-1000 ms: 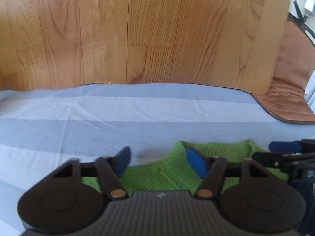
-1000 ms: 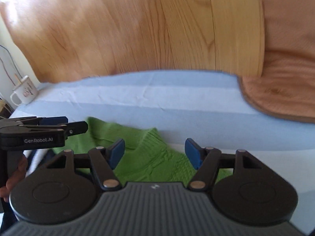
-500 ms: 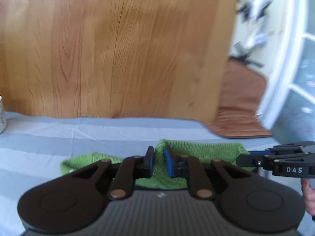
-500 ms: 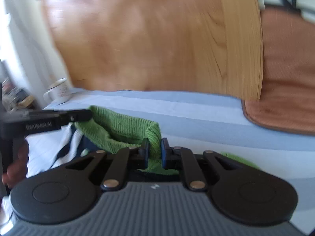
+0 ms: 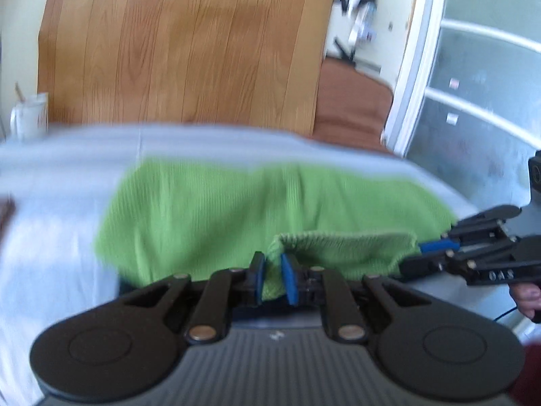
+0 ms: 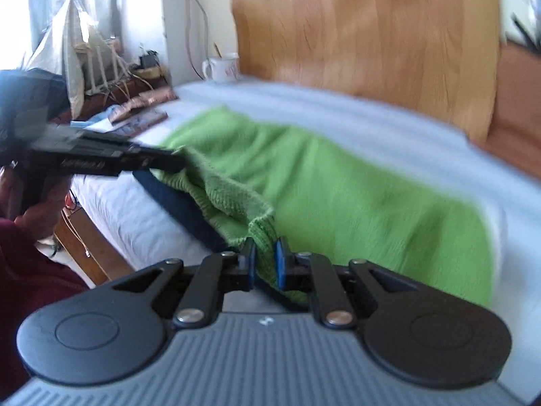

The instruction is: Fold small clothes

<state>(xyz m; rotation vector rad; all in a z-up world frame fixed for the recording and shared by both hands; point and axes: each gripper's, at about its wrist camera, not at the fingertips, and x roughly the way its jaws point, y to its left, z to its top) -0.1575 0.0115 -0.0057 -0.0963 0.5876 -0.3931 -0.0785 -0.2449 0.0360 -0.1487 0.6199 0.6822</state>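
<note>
A green knitted sweater (image 5: 216,209) lies spread over the pale blue striped bedsheet (image 5: 61,176). My left gripper (image 5: 273,275) is shut on the ribbed hem edge nearest me, the fabric pinched between its blue pads. In the same view the right gripper (image 5: 436,248) grips the hem further right. The right wrist view shows the sweater (image 6: 355,196) stretching away, with my right gripper (image 6: 265,260) shut on its knitted edge. The left gripper (image 6: 169,162) holds the same edge to the left, over a dark blue garment (image 6: 182,206) beneath.
A wooden headboard (image 5: 182,47) rises behind the bed. A white mug (image 6: 221,66) stands by it on a cluttered bedside stand (image 6: 135,108). A brown cushion (image 5: 351,108) and a white-framed glass door (image 5: 473,94) are to the right. A hand (image 6: 37,209) holds the left gripper.
Both grippers closed from open onto the sweater's edge, then swung sideways across the bed, pulling it out flat. The views turned toward the mug and the door.
</note>
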